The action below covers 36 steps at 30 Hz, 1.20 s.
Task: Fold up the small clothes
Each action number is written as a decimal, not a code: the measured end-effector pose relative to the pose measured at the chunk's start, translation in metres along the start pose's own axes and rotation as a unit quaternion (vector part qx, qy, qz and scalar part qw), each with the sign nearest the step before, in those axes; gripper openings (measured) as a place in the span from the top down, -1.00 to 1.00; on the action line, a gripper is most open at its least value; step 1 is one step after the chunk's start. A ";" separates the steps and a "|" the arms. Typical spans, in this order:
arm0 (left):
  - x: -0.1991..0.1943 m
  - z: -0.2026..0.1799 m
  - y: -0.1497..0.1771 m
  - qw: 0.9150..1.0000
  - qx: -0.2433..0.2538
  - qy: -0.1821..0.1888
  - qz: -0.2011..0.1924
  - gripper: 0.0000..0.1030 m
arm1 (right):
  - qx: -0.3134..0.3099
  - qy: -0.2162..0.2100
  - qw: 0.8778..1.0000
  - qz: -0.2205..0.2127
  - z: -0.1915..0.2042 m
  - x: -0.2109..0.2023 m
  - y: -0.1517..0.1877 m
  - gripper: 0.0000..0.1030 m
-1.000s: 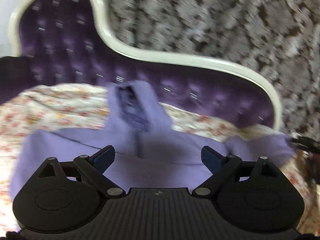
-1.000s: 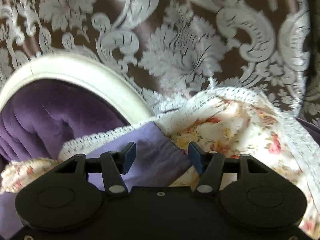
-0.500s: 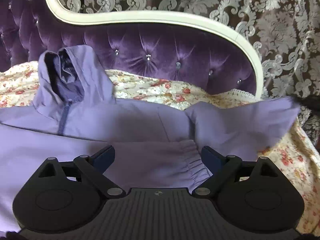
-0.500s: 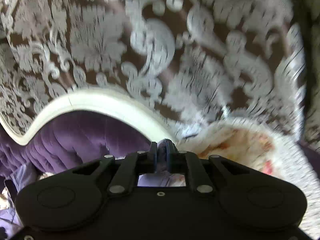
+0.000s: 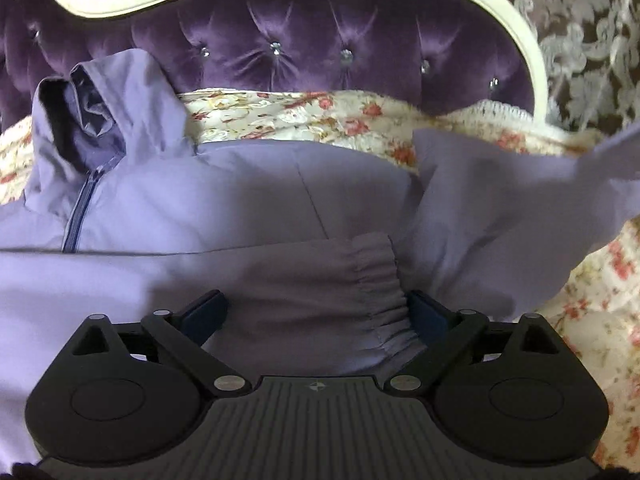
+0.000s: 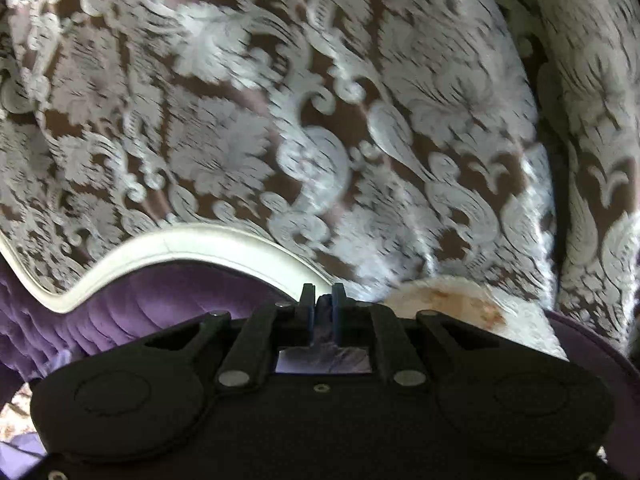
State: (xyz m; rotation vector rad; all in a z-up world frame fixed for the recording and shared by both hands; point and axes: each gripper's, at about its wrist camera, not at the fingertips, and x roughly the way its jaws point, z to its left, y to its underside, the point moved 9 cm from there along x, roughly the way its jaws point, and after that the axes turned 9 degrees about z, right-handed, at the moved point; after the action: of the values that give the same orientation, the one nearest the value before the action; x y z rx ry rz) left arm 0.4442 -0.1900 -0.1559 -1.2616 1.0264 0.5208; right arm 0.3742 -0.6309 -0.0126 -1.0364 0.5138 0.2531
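The lilac hooded jacket (image 5: 248,196) lies spread on the flowered bedspread (image 5: 320,114), front side up, with its hood (image 5: 100,100) toward the purple tufted headboard (image 5: 304,44) and its zipper (image 5: 80,212) running down from the collar. One sleeve is folded across the body; its gathered cuff (image 5: 376,280) rests on the chest area. The other sleeve (image 5: 520,200) is lifted off the bedspread and stretches up toward the right edge of the left wrist view.

The left gripper (image 5: 316,312) hovers over the folded sleeve. Its jaws are opening and stand wide, one on each side of the cuff, with no pad pressing on the fabric.

The right gripper (image 6: 322,312) is clamped tight on a pinch of lilac fabric, which shows between its fingers (image 6: 307,308). It points toward the cream frame (image 6: 192,246) of the headboard and the damask curtain (image 6: 320,120) behind it.
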 end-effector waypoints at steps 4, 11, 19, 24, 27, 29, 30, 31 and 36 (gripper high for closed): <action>-0.002 0.004 -0.001 1.000 -0.016 0.019 -0.008 -0.95 | -0.036 -0.030 0.999 -0.025 0.054 -0.018 -0.021 0.74; -0.041 0.046 0.002 0.979 -0.146 0.128 -0.058 -0.94 | -0.151 -0.124 0.980 -0.038 0.211 -0.052 -0.026 0.76; -0.113 0.142 0.020 0.967 -0.198 0.097 -0.126 -0.94 | -0.210 -0.270 0.939 0.021 0.409 -0.050 0.065 0.77; -0.117 0.200 0.041 0.962 -0.239 0.057 -0.119 -0.94 | -0.208 -0.340 0.912 0.091 0.496 -0.029 0.156 0.91; -0.119 0.232 0.062 0.937 -0.313 0.082 -0.130 -0.94 | -0.205 -0.360 0.901 0.130 0.528 -0.019 0.201 0.91; -0.120 0.246 0.072 0.923 -0.346 0.098 -0.136 -0.96 | -0.211 -0.369 0.891 0.157 0.539 -0.015 0.233 0.91; -0.122 0.251 0.076 0.920 -0.350 0.102 -0.140 -0.96 | -0.214 -0.374 0.886 0.170 0.542 -0.015 0.247 0.91; -0.123 0.254 0.078 0.920 -0.350 0.107 -0.142 -0.96 | -0.217 -0.379 0.881 0.180 0.543 -0.015 0.258 0.91; -0.129 0.256 0.077 0.926 -0.332 0.120 -0.136 -0.97 | -0.223 -0.374 0.882 0.178 0.520 -0.028 0.276 0.71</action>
State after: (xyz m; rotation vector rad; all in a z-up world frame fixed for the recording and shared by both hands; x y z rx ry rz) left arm 0.4068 0.0976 -0.0940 -2.0819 0.8761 0.5247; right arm 0.3785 -0.0419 0.0046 -1.1804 -0.0803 1.0942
